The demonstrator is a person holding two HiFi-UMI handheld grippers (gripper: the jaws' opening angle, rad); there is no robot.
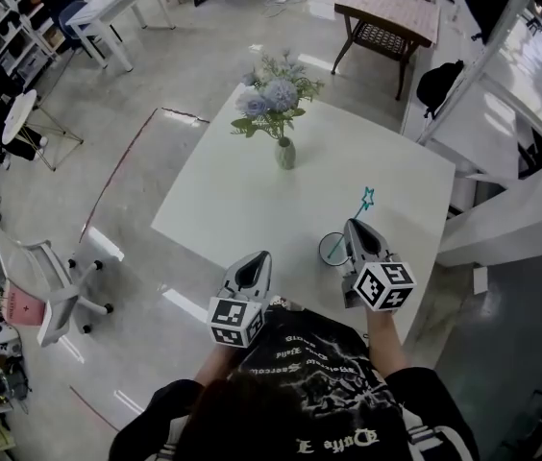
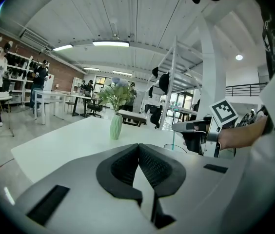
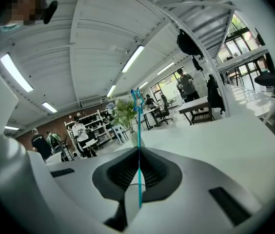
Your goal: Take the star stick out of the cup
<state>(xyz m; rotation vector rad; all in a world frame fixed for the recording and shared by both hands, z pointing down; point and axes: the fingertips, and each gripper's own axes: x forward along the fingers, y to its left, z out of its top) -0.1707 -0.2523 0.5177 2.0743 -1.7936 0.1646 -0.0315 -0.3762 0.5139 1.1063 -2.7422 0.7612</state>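
A thin teal star stick (image 1: 359, 209) stands tilted in a clear, dark-rimmed cup (image 1: 330, 249) near the front right of the white table (image 1: 233, 200). My right gripper (image 1: 351, 230) is just right of the cup and is shut on the stick's shaft. In the right gripper view the stick (image 3: 139, 169) runs up between the closed pads of the gripper (image 3: 139, 152), with its star (image 3: 137, 97) above them. My left gripper (image 1: 255, 261) hovers at the table's front edge, left of the cup. In its own view the left gripper (image 2: 138, 148) is shut with nothing in it, and the cup (image 2: 176, 147) shows beside the right gripper (image 2: 188, 127).
A pale green vase of blue flowers (image 1: 284, 150) stands on the table's far half. A white chair (image 1: 45, 286) is on the floor at the left, and a wooden table (image 1: 388, 12) is at the back. White beams (image 1: 502, 214) run along the right.
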